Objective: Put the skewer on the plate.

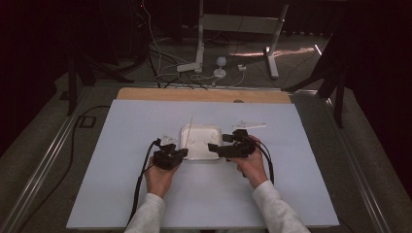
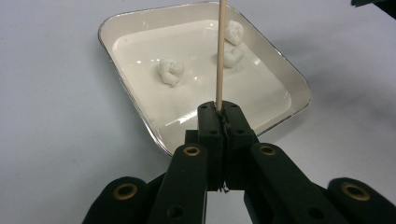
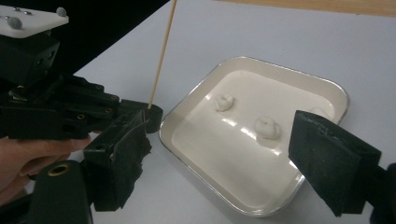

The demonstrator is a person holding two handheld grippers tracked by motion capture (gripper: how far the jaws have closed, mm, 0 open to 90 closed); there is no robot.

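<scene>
Left gripper (image 2: pixel 219 108): jaws clenched tight on the bottom end of a thin wooden skewer (image 2: pixel 220 51), which stands nearly upright out of the tips. I hold it just at the near-left edge of the white tray (image 2: pixel 122 77); in the high view the left gripper (image 1: pixel 183 152) sits touching-close to that tray's left side.

Tray: square, white, rounded corners, resting on the pale sheet (image 1: pixel 121 145) near its middle. 3 small white lumps (image 2: pixel 170 71) lie on its floor, apart from each other; the skewer touches none of them.

Right gripper (image 3: pixel 219 154): jaws spread wide, nothing between the pads, hovering over the tray's near corner. In the high view the right gripper (image 1: pixel 212 147) sits at the tray's right edge
</scene>
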